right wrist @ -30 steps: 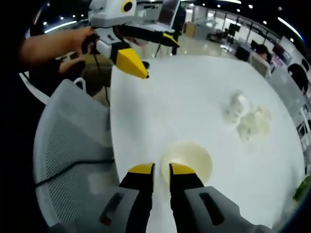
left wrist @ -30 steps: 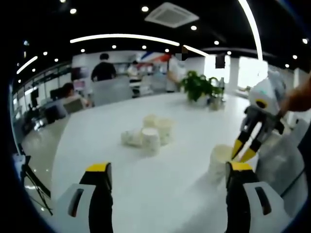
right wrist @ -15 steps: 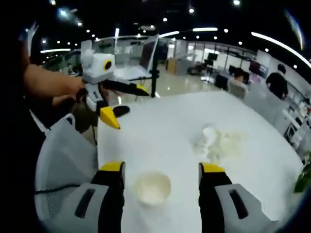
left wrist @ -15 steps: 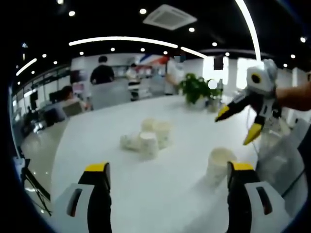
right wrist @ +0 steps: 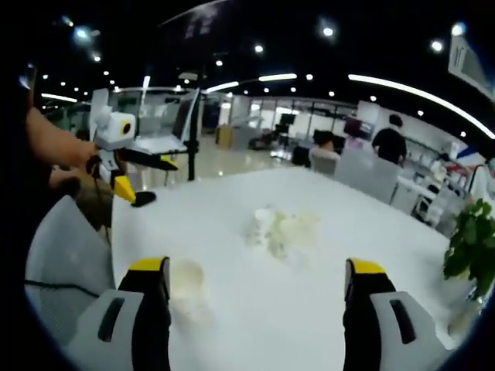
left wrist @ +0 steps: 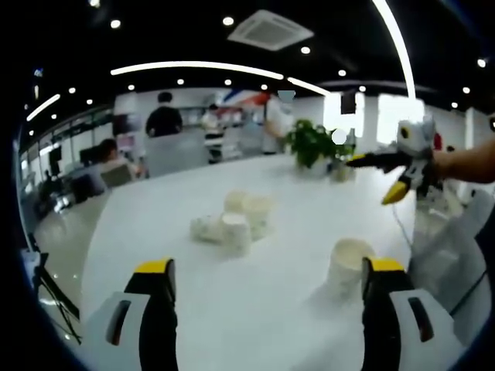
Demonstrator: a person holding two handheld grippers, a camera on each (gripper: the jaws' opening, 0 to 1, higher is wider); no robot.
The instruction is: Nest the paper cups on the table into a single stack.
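A lone upright paper cup (left wrist: 347, 267) stands on the white table (left wrist: 255, 294) just left of my left gripper's right fingertip. Farther back sits a cluster of paper cups (left wrist: 234, 220), some upright, one lying on its side. My left gripper (left wrist: 265, 272) is open and holds nothing. The right gripper (left wrist: 379, 176) hangs open in the air at the right, above the table edge. In the right gripper view the lone cup (right wrist: 188, 281) is beside the left fingertip, the cluster (right wrist: 280, 229) is mid-table, and my right gripper (right wrist: 257, 270) is open wide. The left gripper (right wrist: 143, 175) hovers at the left.
A potted plant (left wrist: 315, 141) stands at the table's far side, seen again as the plant (right wrist: 472, 246) at the right. A mesh chair (left wrist: 448, 255) sits by the table's right edge. People sit and stand at desks in the background.
The right gripper let go of the lone cup, opened wide, and rose up and away from it. The cup stays upright on the table. The left gripper has hardly moved.
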